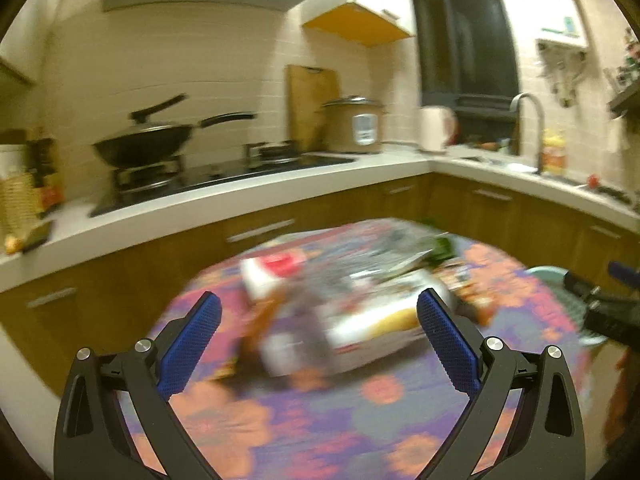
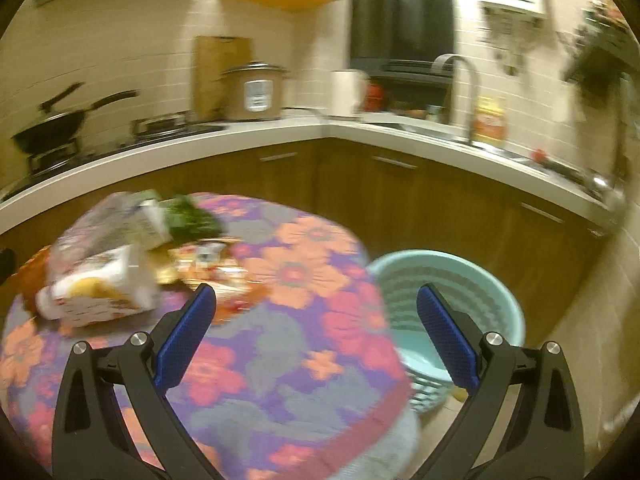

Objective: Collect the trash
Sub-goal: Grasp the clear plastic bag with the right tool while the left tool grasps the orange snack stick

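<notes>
Trash (image 1: pixel 344 304) heaped on the floral table (image 1: pixel 304 420), at my left gripper's (image 1: pixel 320 340) twelve o'clock; both grippers released, empty. I would centre one wrapper between the fingers before clenching; basket (image 2: pixel 452 304) at the right gripper's (image 2: pixel 316 328) two o'clock.

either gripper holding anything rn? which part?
Nothing held. Left gripper and right gripper are both open and empty; the trash pile sits untouched on the table.

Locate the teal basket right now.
The teal basket sits on the floor just right of the floral-cloth table, below the sink-side counter; the right wrist view shows it behind the open right gripper.
</notes>
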Available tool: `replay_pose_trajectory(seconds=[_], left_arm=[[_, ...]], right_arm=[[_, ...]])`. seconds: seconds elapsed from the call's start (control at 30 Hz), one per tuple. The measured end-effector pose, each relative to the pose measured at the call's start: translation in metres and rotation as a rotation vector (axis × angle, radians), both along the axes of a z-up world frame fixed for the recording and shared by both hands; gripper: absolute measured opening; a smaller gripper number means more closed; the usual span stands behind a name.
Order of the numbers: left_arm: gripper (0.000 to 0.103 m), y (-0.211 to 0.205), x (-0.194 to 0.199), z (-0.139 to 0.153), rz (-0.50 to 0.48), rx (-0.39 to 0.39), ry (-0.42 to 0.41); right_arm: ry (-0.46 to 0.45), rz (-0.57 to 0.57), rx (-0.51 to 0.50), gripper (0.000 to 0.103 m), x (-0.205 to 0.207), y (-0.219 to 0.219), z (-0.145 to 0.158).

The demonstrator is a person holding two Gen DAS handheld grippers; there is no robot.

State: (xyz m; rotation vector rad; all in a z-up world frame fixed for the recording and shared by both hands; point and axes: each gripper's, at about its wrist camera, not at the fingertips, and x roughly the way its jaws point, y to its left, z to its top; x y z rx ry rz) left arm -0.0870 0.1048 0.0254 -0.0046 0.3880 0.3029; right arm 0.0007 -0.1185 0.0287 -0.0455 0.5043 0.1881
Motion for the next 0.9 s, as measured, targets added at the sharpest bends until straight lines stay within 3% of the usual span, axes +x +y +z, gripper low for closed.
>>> replay_pose_trajectory(seconds=[0.17, 0.33, 0.67, 0.77, 0.9], left_arm=[[0.090, 0.045, -0.004, -0.008, 0.013, -0.044, 0.056], [0.086, 0.077, 0.006, -0.020, -0.067, -0.133, 0.112], [0.071, 0.087, 0.049, -0.038, -0.130, -0.159, 0.228], [0.060, 0.095, 0.053, -0.042, -0.130, -0.199, 0.243], [0.056, 0.104, 0.054, -0.043, -0.159, -0.276, 0.228]], right_arm=[[0.083, 0.250, 0.097, 0.095, 0.026, 0.044, 0.010], [0.097, 0.370, 0.139, 0.095, 0.046, 0.090, 0.022], [0.264, 0.436, 0.239, 0.095, 0.094, 0.139, 0.012], [0.309, 0.439, 0.266, 0.095, 0.104, 0.150, 0.006], [0.361, 0.450, 0.304, 0.095, 0.113, 0.156, 0.000]])
